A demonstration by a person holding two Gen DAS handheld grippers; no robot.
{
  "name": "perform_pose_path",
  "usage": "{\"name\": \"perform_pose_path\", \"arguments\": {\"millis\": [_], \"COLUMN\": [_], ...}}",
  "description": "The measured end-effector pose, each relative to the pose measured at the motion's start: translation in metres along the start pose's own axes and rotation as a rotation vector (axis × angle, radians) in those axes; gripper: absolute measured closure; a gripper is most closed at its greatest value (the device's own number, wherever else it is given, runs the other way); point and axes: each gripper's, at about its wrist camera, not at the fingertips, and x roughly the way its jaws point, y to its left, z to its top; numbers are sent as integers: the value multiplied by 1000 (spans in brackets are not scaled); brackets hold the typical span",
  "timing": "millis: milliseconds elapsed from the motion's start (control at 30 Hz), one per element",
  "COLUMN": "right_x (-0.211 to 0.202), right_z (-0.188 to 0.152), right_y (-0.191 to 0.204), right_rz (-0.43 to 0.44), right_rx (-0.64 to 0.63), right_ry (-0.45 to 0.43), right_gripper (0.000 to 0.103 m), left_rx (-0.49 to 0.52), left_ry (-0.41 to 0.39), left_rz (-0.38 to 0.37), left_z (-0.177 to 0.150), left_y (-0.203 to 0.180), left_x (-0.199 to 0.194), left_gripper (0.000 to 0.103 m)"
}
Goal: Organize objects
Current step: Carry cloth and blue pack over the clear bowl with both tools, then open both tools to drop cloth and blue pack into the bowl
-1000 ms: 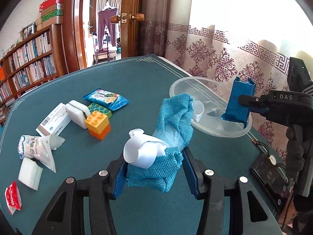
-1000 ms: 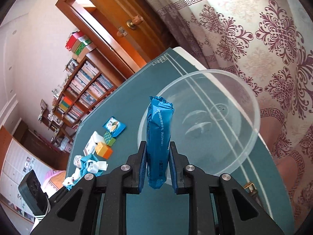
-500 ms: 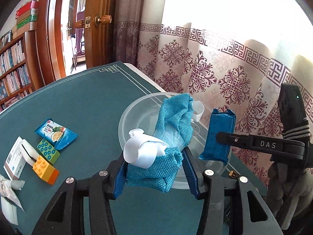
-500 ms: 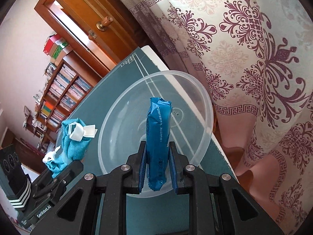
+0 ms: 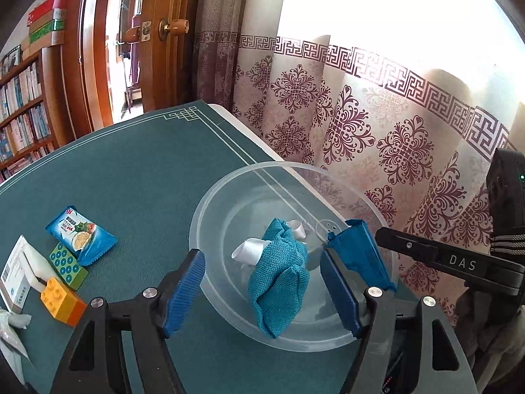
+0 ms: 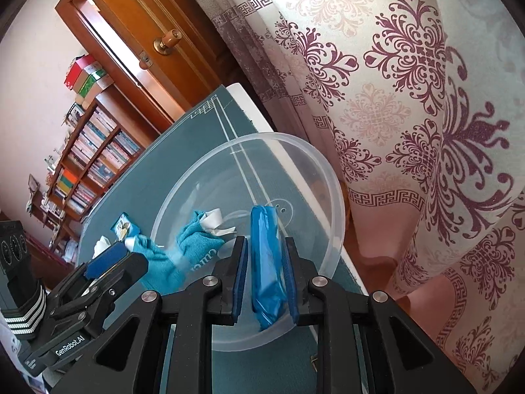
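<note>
Sorting is at the drop-off step: both grippers hang over the clear plastic bowl (image 5: 210,216) at the desk's (image 5: 137,170) curtain-side corner. The left gripper (image 5: 264,290) has just been opening, and its blue pads now stand clear on either side of the teal cloth pouch (image 5: 279,282) with its white ribbon (image 5: 249,249). The pouch sits inside the bowl between the jaws, touched by neither pad (whether it has fully settled on the bottom I cannot tell).

The right gripper (image 6: 265,282) is clenched on the blue foil packet (image 6: 265,262), holding it upright over the near side of the bowl, just beside the pouch. Both grippers tilt forward and down toward the bowl, the right one crossing in from the left gripper's right side.

Likely next, the right jaws must part to let the packet fall in, and the left hand should draw back without snagging the ribbon. Still out on the desk wait a snack packet (image 5: 80,234), a green block (image 5: 67,264) and an orange block (image 5: 62,300).
</note>
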Motion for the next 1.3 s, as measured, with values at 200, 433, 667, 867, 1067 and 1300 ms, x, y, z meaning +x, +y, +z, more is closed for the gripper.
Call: {"name": "perform_pose_path", "arguments": {"millis": [200,433,667,867,1067,1300], "right_x": [-12,-13,-13,-5,-4,-6], "right_z": [-3,-13,-20,-27,-34,-35], "right_y": [8,22,31,37,45,59], "right_rz": [-26,5,33,41,42,48], "right_rx": [-32,-74,-112,-131,-167,-188], "right_ry": [-37,-11,8,40,57,59], "right_gripper": [80,80,80,79,78,62], "left_rx": [7,31,48,-49,-105,-100], "left_ry": [-21,-23,-3,18,30,12], "left_rz": [51,58,136,208,191,185], "left_z": [-5,-9,-12,-2,-6,-10], "left_y": [6,2,6,21,33,37], "left_x": [-8,-9,13,28,25,4], "left_gripper": [25,21,20,20,20,14]}}
